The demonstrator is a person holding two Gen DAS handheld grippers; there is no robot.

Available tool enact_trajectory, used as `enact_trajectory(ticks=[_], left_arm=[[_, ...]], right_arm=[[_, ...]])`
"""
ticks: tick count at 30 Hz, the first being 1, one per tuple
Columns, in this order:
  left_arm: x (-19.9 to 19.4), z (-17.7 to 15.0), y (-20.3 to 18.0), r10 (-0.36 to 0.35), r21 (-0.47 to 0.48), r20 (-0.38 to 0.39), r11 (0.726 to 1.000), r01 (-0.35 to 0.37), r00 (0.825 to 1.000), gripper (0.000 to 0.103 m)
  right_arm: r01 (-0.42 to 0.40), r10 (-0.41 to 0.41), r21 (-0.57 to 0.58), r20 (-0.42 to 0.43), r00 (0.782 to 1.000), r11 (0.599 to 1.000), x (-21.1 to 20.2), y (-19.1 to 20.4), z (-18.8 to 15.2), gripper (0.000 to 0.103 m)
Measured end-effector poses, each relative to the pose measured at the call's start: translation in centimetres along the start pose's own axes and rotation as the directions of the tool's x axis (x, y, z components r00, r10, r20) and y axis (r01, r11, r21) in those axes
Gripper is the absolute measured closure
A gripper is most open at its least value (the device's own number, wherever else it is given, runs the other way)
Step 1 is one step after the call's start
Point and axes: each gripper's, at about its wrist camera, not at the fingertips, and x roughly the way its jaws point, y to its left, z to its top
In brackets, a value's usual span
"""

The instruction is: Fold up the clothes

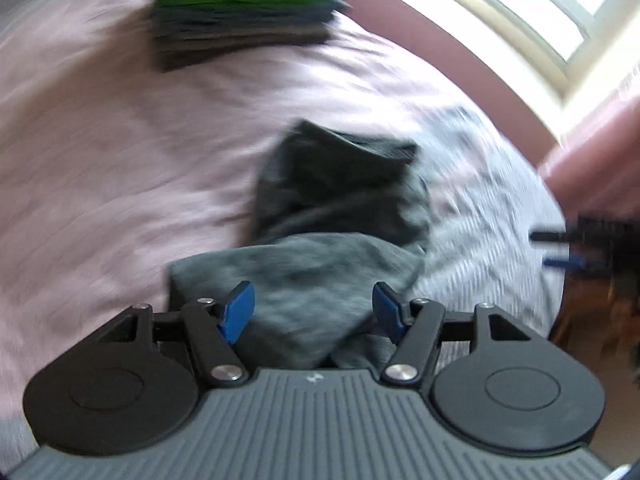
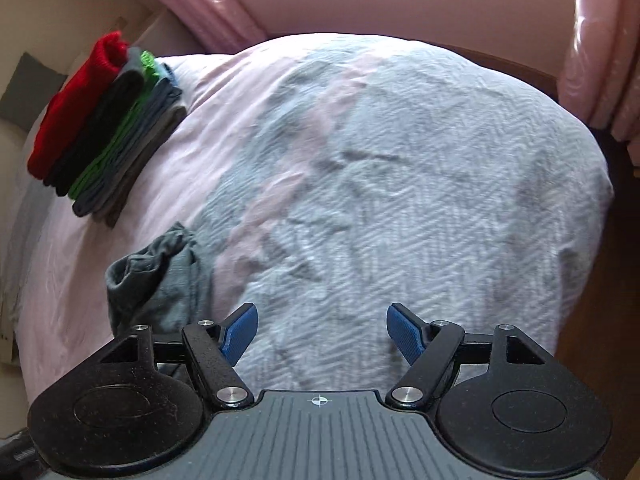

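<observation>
- No brand name or readable writing shows anywhere; the only marks are a small pale emblem on the left gripper's ribbed grey body, too blurred to read, and a white crosshair on the right gripper's body.
- The left gripper (image 1: pixel 314 308) has its blue pads spread apart, with nothing pinched between them; the grey garment (image 1: pixel 320 248) lies directly below and ahead of it, a rumpled heap with a darker fold at its far end.
- The left wrist view is smeared by motion blur, so fine cloth detail is lost.
- The right gripper (image 2: pixel 322 332) also stands with its jaws wide and empty, over bare herringbone blanket (image 2: pixel 400 184); the grey garment (image 2: pixel 160 276) sits just to its left, apart from the pads.
- The garment straddles the seam where the pale pink sheet (image 2: pixel 208 112) meets the grey-white blanket.
- Beyond the garment, well apart from it on the pink sheet, stands a stack of folded clothes (image 2: pixel 108 128): red on top, then black, green, blue-grey and brown layers.
- Right of the garment the blanket runs open and uncluttered to the bed's rounded far edge, where it drops toward dark wooden floor.
- Pink curtains (image 2: pixel 600 40) hang beyond that edge; a bright window (image 1: pixel 540 12) shows in the left wrist view.
</observation>
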Motion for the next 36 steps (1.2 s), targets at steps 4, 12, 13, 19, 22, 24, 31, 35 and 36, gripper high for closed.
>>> enact_trajectory(ticks=[4,12,13,19,22,24,31,35,36], left_arm=[[1.1,-0.1,-2.4,0.034,0.161,-0.035,0.987,-0.028,0.999,0.048],[1.2,-0.2,-0.3,-0.022,0.098,-0.024,0.995,0.024,0.999,0.102],[0.9,-0.2,0.2,-0.042,0.073,-0.013,0.996,0.043,0.999,0.102],[-3.7,-0.6,5.6,-0.025,-0.132,0.163,0.99,0.047,0.986,0.103],[-7.3,-2.1,10.5,0.074,-0.323,0.25,0.946,0.011,0.965,0.103],[-10.0,-3.9,13.9,0.172,-0.458,0.28,0.888,-0.026,0.944,0.103],[-15.9,-14.3,20.7,0.4,-0.81,0.117,0.568,-0.147,0.909,0.103],[-14.7,-16.2,21.2,0.47,-0.803,-0.097,0.484,-0.348,0.877,0.097],[-14.4,-15.6,20.9,0.47,-0.775,-0.082,0.525,-0.353,0.879,0.092]], right_arm=[[-0.013,0.013,0.019,-0.016,1.0,1.0,-0.1,-0.7,-0.4,0.028],[-0.017,0.017,-0.017,-0.025,1.0,1.0,0.4,0.2,-0.8,0.028],[-0.017,0.016,-0.025,-0.025,1.0,1.0,0.4,0.4,-0.8,0.028],[-0.021,0.019,-0.084,-0.026,0.999,0.996,1.1,2.3,-0.8,0.028],[-0.036,0.032,-0.129,-0.03,0.999,0.991,1.6,3.7,-0.8,0.028],[-0.052,0.047,-0.165,-0.037,0.998,0.985,2.2,4.9,-0.8,0.028],[-0.11,0.095,-0.266,-0.072,0.993,0.958,4.9,9.0,-0.7,0.028],[-0.125,0.102,-0.32,-0.086,0.991,0.939,6.9,11.0,-0.2,0.028],[-0.125,0.101,-0.336,-0.088,0.991,0.933,7.5,11.6,-0.1,0.028]])
